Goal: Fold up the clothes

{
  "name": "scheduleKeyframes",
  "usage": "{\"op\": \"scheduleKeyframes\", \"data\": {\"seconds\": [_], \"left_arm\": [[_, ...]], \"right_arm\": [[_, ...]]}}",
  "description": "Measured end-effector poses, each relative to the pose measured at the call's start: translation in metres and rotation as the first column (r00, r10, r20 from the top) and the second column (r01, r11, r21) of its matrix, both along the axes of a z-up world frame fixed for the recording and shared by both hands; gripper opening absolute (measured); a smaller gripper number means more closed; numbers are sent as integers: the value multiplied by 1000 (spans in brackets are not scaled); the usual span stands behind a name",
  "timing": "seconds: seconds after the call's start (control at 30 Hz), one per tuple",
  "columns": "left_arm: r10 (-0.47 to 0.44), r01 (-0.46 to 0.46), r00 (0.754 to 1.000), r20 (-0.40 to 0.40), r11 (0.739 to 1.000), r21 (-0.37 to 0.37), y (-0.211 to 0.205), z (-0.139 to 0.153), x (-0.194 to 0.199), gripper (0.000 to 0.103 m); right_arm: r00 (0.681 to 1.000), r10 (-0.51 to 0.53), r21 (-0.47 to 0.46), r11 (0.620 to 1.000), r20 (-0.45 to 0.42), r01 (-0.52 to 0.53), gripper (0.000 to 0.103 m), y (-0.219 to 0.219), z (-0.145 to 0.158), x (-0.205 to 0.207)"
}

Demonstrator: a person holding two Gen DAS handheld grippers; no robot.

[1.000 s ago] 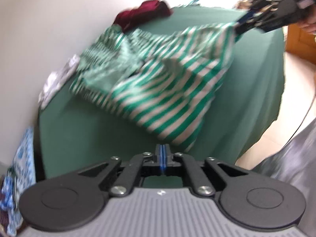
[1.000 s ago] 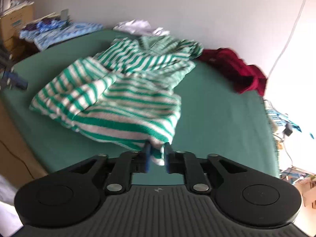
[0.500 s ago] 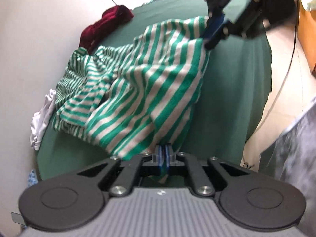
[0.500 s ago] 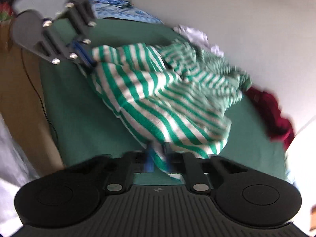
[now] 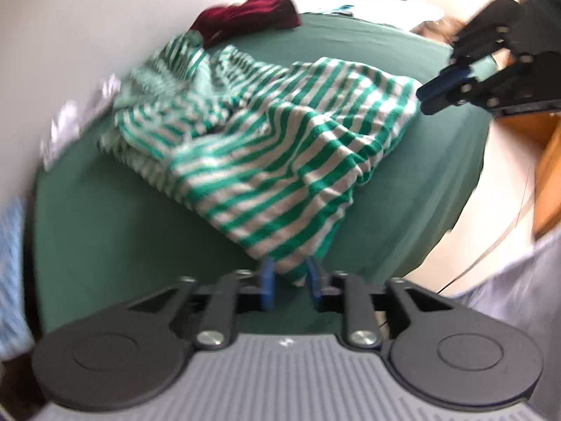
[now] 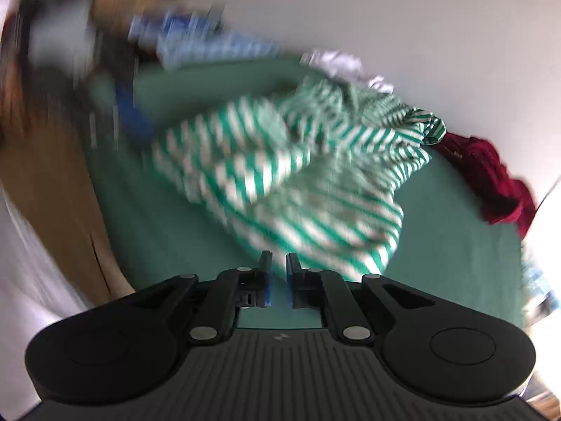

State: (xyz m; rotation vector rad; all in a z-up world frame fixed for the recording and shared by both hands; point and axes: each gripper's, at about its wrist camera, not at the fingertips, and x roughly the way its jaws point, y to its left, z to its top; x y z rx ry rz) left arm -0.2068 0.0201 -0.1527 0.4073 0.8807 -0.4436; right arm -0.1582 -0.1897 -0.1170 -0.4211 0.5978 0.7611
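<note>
A green-and-white striped shirt (image 5: 280, 161) (image 6: 298, 189) lies crumpled on the green bed sheet (image 5: 115, 231) (image 6: 452, 245). My left gripper (image 5: 291, 279) sits at its near hem with its jaws opening; the hem hangs between the blue pads (image 5: 268, 280), which no longer press on it. In the right wrist view the left gripper (image 6: 135, 119) is a blur at the shirt's far corner. My right gripper (image 6: 277, 273) (image 5: 429, 96) is shut, its tips pinching the thin edge of the shirt's other corner.
A dark red garment (image 5: 245, 14) (image 6: 491, 182) lies by the wall beyond the shirt. White clothing (image 6: 343, 65) and a blue patterned cloth (image 6: 210, 42) lie along the wall side. Wooden furniture (image 5: 547, 175) and floor lie past the bed's edge.
The left jaws, shut on the hem before, have spread apart. The shirt, held up taut between both grippers, has sagged onto the sheet. The right gripper has drawn farther from the left.
</note>
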Motion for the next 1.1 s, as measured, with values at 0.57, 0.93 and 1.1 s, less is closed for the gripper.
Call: {"op": "scheduleKeyframes", "data": {"seconds": [0.57, 0.93, 1.1], "left_arm": [[90, -98, 992, 87, 991, 94, 30, 5, 1, 15], [178, -183, 977, 115, 982, 36, 38, 14, -13, 37], [231, -222, 967, 109, 971, -90, 21, 13, 5, 45]], "right_arm": [[954, -27, 313, 942, -297, 124, 13, 66, -23, 54], [943, -261, 168, 940, -205, 297, 30, -9, -15, 29], [915, -308, 190, 913, -262, 362, 33, -20, -26, 25]]}}
